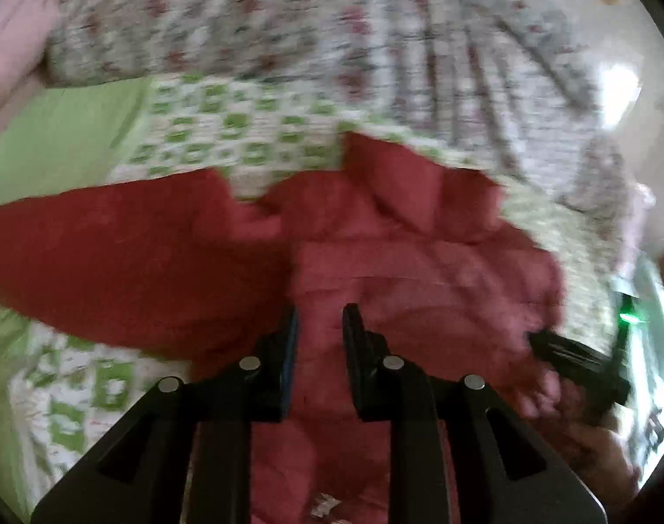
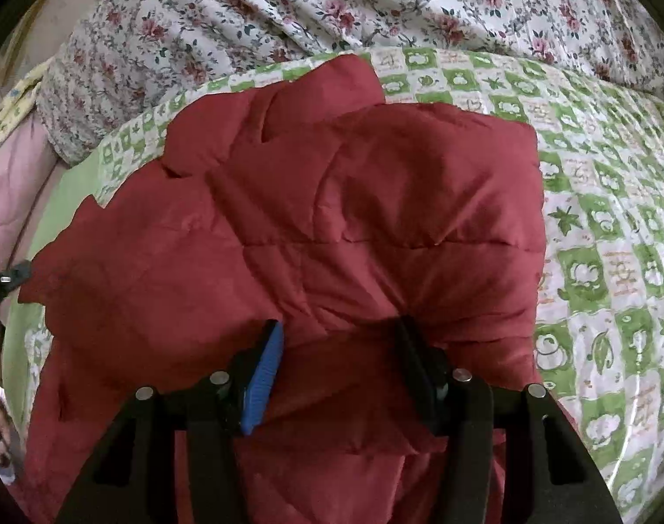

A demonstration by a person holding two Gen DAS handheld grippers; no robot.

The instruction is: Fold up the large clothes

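One red quilted jacket (image 2: pixel 332 218), two grippers, one green-checked quilt (image 2: pixel 593 218), one floral bedspread (image 2: pixel 288 8). The jacket is lying bunched on the quilt, on a bed, with its far edge folded over and sitting just short of the floral bedspread.

Right gripper (image 2: pixel 336 349) is hovering over the jacket's near part with its jaws about half apart; red fabric is lying between and under the fingers, pads not pressing on it, nothing held. Left gripper (image 1: pixel 321 332) is showing a narrow gap between its jaws, red fabric behind that gap, nothing clamped that can be seen; this view is heavily blurred.

In the left wrist view the jacket (image 1: pixel 375 240) is filling the middle, and the right gripper (image 1: pixel 572 358) is showing at the jacket's right edge.

Open quilt is lying free to the jacket's right in the right wrist view. On the left, a plain green strip (image 2: pixel 56 209), then pink bedding (image 2: pixel 8 201).
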